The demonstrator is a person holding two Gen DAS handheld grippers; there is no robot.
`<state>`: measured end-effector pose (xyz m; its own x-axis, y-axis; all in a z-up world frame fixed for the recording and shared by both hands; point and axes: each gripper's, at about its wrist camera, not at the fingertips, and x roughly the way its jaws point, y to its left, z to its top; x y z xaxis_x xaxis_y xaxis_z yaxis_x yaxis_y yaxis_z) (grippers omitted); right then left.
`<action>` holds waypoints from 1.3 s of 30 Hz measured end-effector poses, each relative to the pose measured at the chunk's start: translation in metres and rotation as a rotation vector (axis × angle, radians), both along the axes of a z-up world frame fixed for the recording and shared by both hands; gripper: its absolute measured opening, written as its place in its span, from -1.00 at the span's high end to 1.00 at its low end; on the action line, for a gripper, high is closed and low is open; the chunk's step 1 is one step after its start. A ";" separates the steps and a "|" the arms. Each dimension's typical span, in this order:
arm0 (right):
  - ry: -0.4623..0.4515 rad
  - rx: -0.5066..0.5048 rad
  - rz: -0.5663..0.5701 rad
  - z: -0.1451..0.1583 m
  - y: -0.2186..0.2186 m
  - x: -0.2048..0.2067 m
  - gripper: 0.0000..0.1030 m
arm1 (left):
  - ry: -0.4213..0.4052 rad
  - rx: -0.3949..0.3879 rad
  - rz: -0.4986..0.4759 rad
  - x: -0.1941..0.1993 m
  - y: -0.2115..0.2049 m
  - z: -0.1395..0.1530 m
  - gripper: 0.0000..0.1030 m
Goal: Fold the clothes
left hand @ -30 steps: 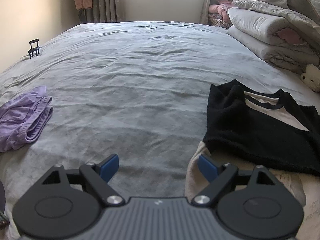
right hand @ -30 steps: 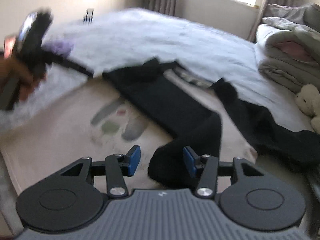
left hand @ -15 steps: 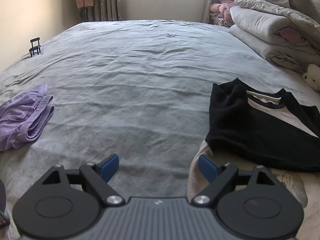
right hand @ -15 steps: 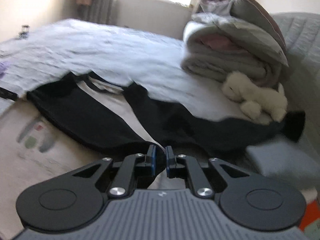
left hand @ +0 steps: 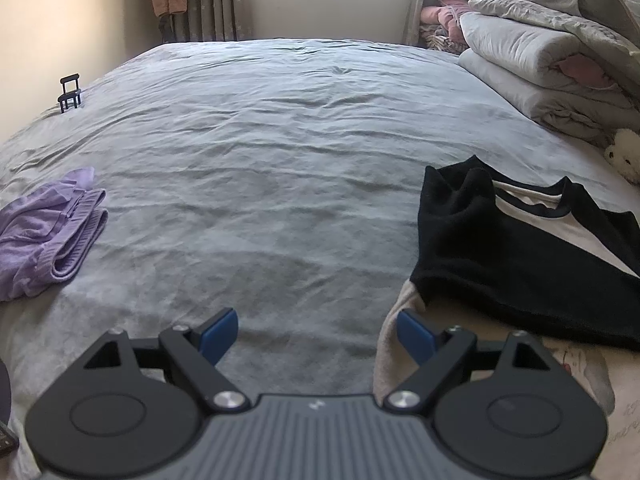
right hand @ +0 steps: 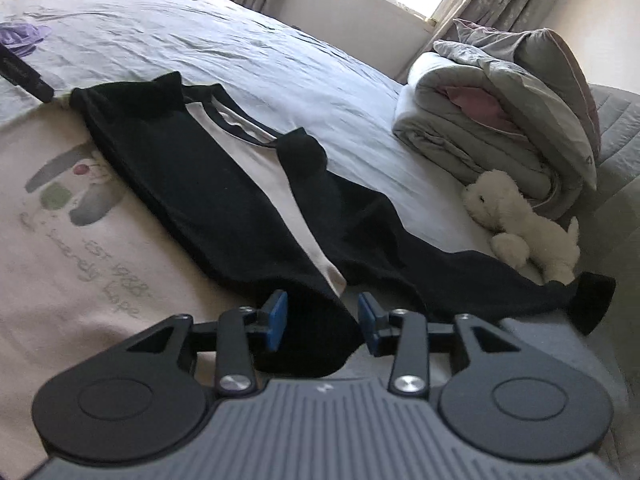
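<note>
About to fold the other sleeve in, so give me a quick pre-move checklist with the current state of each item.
1. Right tool free of cloth: ok; its jaws have just been opening, apart over the black sleeve cuff, pads not pressing.
2. Left tool empty and open: ok.
3. Left sleeve folded across the cream shirt body: ok.
4. Right sleeve still stretched out: not ok, to fold.
5. White plush toy clear of that sleeve: not ok, it lies against it.
6. Shirt hem flat: cannot tell.
</note>
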<state>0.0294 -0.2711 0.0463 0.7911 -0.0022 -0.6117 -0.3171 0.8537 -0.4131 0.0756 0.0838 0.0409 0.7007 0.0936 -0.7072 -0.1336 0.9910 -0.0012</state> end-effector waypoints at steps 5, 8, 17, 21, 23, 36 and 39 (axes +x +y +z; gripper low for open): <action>0.014 0.011 -0.034 -0.001 -0.005 0.006 0.84 | 0.002 0.000 -0.005 -0.001 -0.001 0.000 -0.70; -0.173 -0.086 -0.022 0.010 0.007 -0.009 0.84 | 0.002 -0.006 -0.004 -0.001 0.000 0.001 -0.70; 0.011 -0.078 0.249 0.010 0.011 -0.039 0.84 | 0.027 -0.039 0.026 0.002 0.008 -0.002 -0.70; 0.073 -0.232 0.200 -0.018 0.013 -0.032 0.79 | 0.025 -0.042 0.023 0.002 0.008 -0.002 -0.70; 0.056 -0.186 0.155 -0.009 0.007 -0.028 0.79 | 0.026 -0.037 0.018 0.001 0.007 -0.002 -0.70; 0.042 0.145 0.069 0.023 -0.017 -0.017 0.36 | 0.030 -0.039 0.022 0.002 0.009 -0.003 -0.70; 0.054 0.134 0.079 0.018 -0.014 -0.017 0.36 | 0.032 -0.038 0.024 0.003 0.008 -0.004 -0.70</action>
